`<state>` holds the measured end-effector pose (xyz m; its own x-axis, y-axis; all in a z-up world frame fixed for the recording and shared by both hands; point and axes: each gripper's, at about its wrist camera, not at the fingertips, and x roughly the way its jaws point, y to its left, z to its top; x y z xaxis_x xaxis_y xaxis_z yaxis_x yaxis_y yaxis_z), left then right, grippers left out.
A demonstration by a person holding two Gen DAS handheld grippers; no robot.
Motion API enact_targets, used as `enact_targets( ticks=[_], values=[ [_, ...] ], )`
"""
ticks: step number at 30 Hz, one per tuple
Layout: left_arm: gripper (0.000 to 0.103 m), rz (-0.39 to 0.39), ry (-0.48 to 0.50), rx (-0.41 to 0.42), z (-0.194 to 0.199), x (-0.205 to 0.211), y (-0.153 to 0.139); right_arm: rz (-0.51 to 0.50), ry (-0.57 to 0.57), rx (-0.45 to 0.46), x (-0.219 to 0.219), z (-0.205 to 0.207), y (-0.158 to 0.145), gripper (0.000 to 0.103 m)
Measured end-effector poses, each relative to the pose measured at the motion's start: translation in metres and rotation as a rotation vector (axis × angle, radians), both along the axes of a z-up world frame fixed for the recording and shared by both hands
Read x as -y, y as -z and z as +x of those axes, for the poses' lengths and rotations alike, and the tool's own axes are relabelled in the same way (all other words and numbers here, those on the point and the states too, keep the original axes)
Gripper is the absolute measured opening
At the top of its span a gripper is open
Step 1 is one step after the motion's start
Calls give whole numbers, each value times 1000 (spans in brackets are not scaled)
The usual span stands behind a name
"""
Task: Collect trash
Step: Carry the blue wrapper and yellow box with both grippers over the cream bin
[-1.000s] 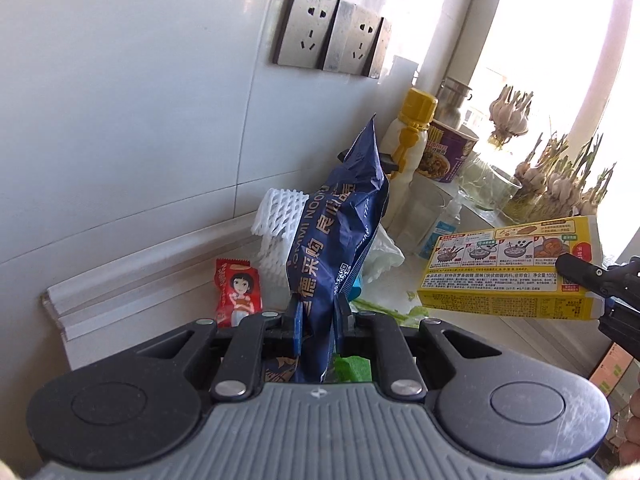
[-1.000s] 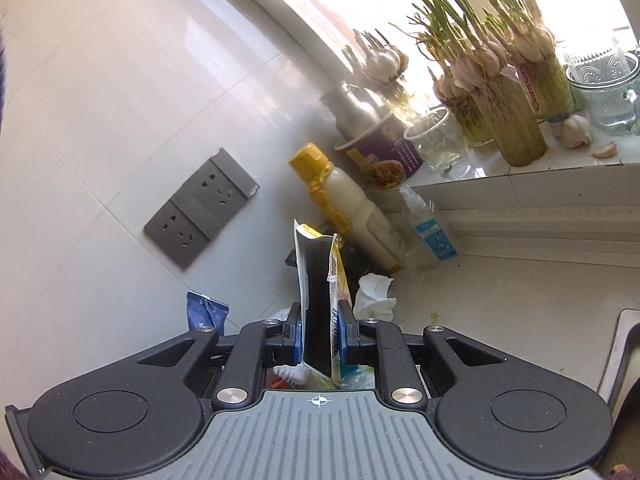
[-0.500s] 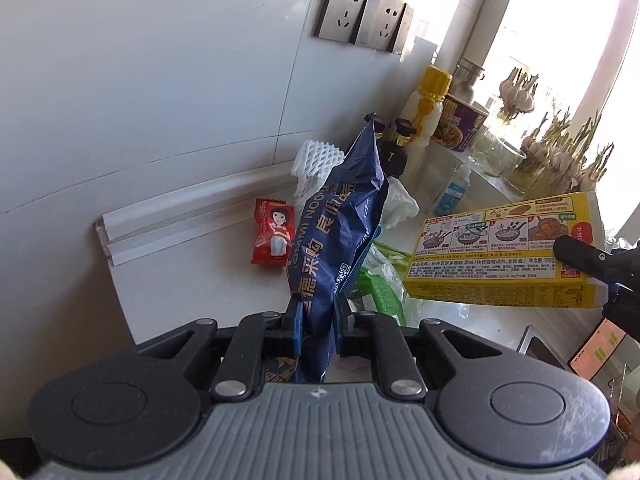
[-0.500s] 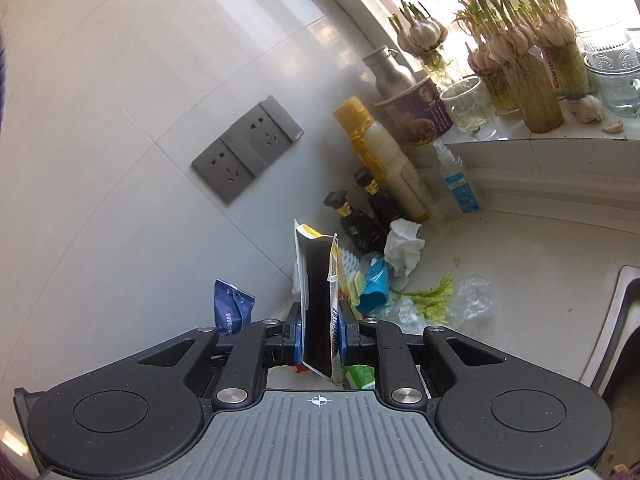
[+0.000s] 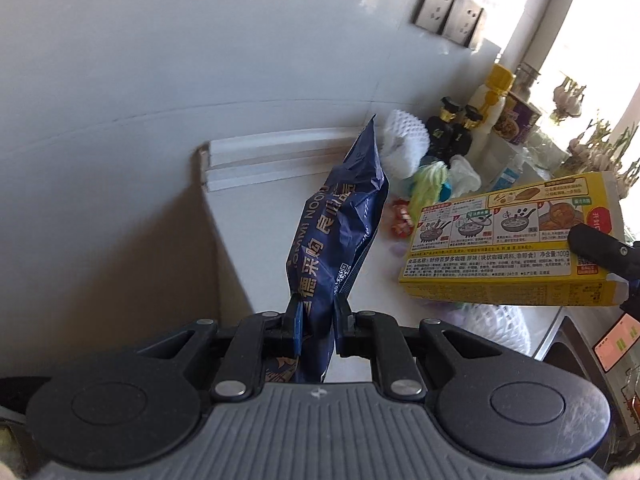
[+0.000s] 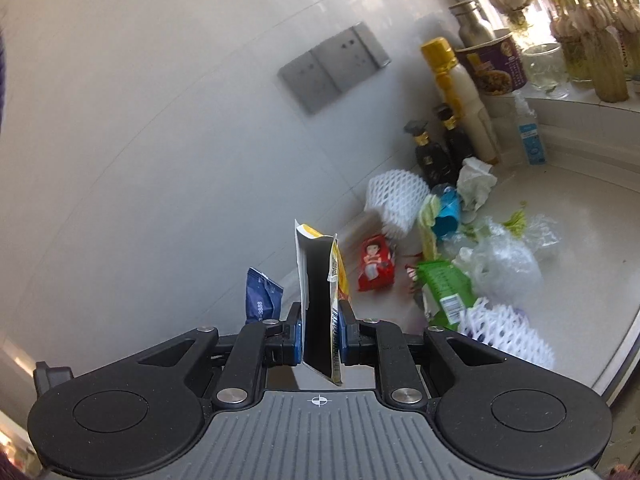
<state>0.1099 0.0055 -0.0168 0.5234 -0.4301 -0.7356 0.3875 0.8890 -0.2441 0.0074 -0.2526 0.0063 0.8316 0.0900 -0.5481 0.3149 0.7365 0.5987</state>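
My left gripper (image 5: 316, 312) is shut on a dark blue noodle bag (image 5: 340, 232), which stands up crumpled between its pads. My right gripper (image 6: 320, 320) is shut on a flat yellow curry box (image 6: 318, 300), seen end-on. In the left wrist view the same yellow box (image 5: 500, 240) hangs at the right, above the counter. The bag's corner (image 6: 262, 300) shows left of the box in the right wrist view. On the white counter (image 6: 560, 200) lies loose trash: a red wrapper (image 6: 374, 264), a green packet (image 6: 440, 288), white foam nets (image 6: 394, 196), clear plastic (image 6: 500, 264) and a tissue (image 6: 476, 180).
Dark bottles (image 6: 430, 152) and a yellow-capped bottle (image 6: 456, 92) stand against the tiled wall below grey sockets (image 6: 332, 68). A noodle cup (image 6: 496, 64) and jars of sprouting garlic (image 6: 600, 40) line the window sill. A sink rim (image 5: 560, 332) borders the counter at the right.
Both grippers have drawn back from the wall and the trash pile, each still holding its item. More of the counter and its left end now show.
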Motion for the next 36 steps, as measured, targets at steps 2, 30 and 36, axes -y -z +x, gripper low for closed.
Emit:
enact_targets(
  ticks=[2, 30, 36],
  values=[
    [13, 9, -45, -33, -1, -19, 10, -2, -47, -9, -17, 3, 3, 16],
    [13, 218, -192, -496, 25, -122, 260, -235, -460, -302, -237, 48, 209, 16],
    [13, 248, -150, -545, 37, -129, 306, -264, -452, -387, -253, 46, 263, 17]
  ],
)
